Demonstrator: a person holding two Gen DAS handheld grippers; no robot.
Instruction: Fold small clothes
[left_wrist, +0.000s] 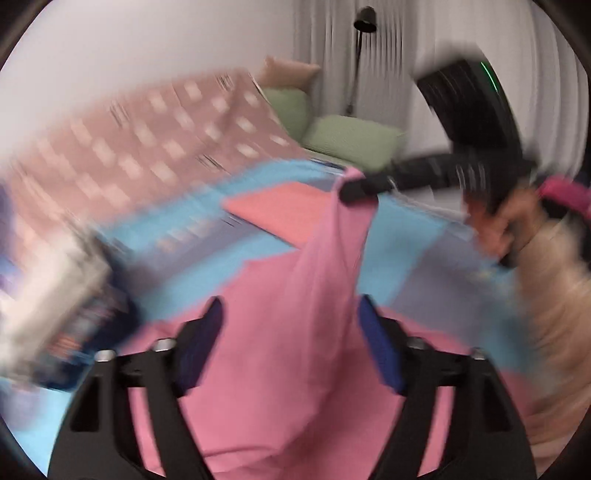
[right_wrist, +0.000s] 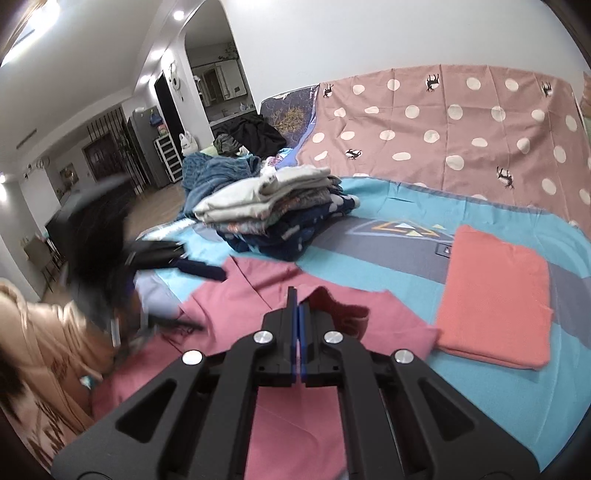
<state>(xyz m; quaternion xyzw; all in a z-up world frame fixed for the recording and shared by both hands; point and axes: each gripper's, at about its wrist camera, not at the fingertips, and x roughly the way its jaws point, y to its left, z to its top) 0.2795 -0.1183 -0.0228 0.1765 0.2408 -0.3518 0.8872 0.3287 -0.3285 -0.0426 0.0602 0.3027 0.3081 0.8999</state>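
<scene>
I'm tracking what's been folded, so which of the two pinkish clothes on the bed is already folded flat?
The coral orange cloth, a neat rectangle lying alone. The pink garment is spread, rumpled, and pinched by the right gripper.

Right gripper (right_wrist: 297, 314) fingers (right_wrist: 293, 317) pinched on pink garment (right_wrist: 295, 424); folded coral cloth (right_wrist: 495, 295) beside.

White walls, arched doorway (right_wrist: 212, 55), ceiling spotlights (right_wrist: 178, 14), black lamp (left_wrist: 364, 18).
</scene>
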